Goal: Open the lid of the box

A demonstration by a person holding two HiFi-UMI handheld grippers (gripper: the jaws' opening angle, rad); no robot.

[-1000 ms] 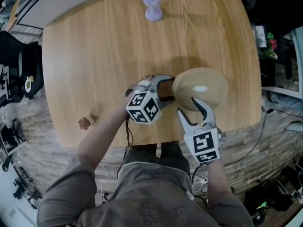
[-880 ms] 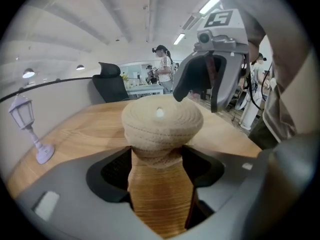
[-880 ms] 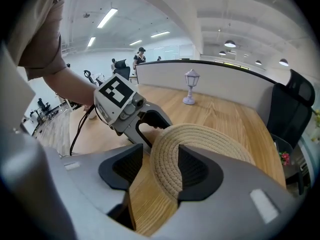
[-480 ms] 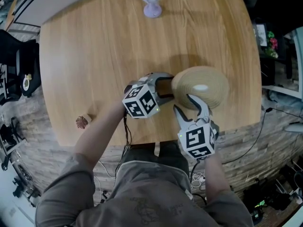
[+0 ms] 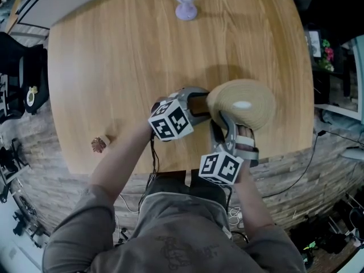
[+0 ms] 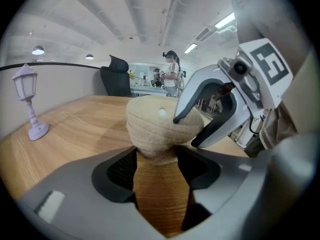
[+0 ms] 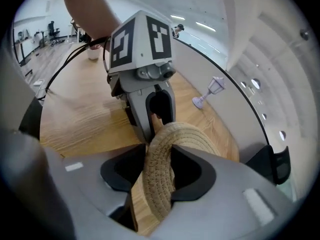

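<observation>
Left tool (image 5: 200, 104) has just been closing and grips the box (image 6: 156, 149); right tool (image 7: 156, 171), also closing, pinches the lid (image 5: 244, 101) rim. I'd peel the lid up, away from the steady left tool.

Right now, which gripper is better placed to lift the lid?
Right. The right gripper, jaws just closing, pinches the lid by its rim. The left gripper, also just closing, grips the box low on its side, so it suits steadying.

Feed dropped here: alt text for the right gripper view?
The right hand-held gripper, jaws just closing, pinches the woven lid by its rim. Opposite, the left hand-held gripper, also just closing, clamps the box; a small lamp stands behind.
</observation>
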